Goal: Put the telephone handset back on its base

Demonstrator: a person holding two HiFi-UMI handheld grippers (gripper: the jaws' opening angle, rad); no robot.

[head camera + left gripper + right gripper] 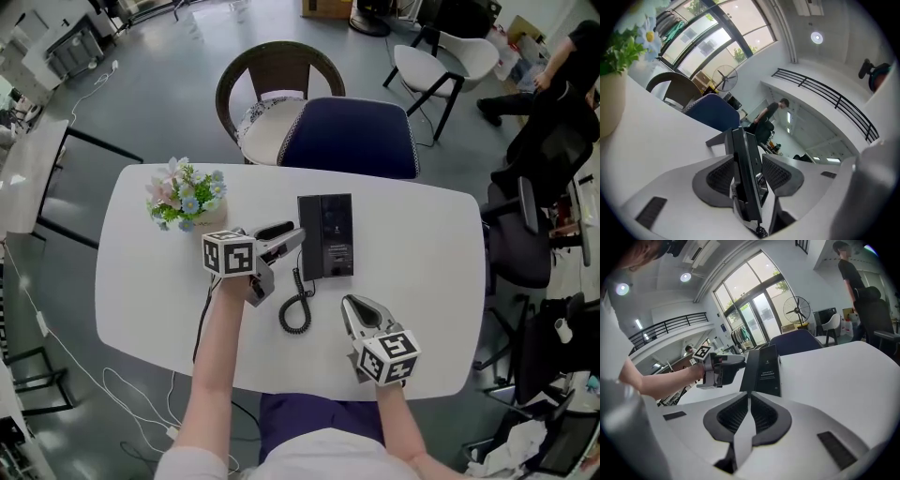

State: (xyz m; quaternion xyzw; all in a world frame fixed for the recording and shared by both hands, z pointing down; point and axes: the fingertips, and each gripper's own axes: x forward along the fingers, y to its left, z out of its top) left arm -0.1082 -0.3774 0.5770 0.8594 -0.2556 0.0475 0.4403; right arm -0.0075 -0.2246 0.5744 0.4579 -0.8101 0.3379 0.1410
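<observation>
The black telephone base lies flat in the middle of the white table, and the right gripper view shows the same base ahead. Just left of it, my left gripper is shut on the black handset. In the left gripper view the handset stands edge-on between the pads and fills the gap. Its coiled cord loops on the table in front of the base. My right gripper rests near the front edge with its jaws shut and nothing between them.
A small pot of flowers stands at the table's back left. A blue chair is pushed against the far edge, with a wicker chair behind it. A black office chair stands to the right. Cables run over the floor at left.
</observation>
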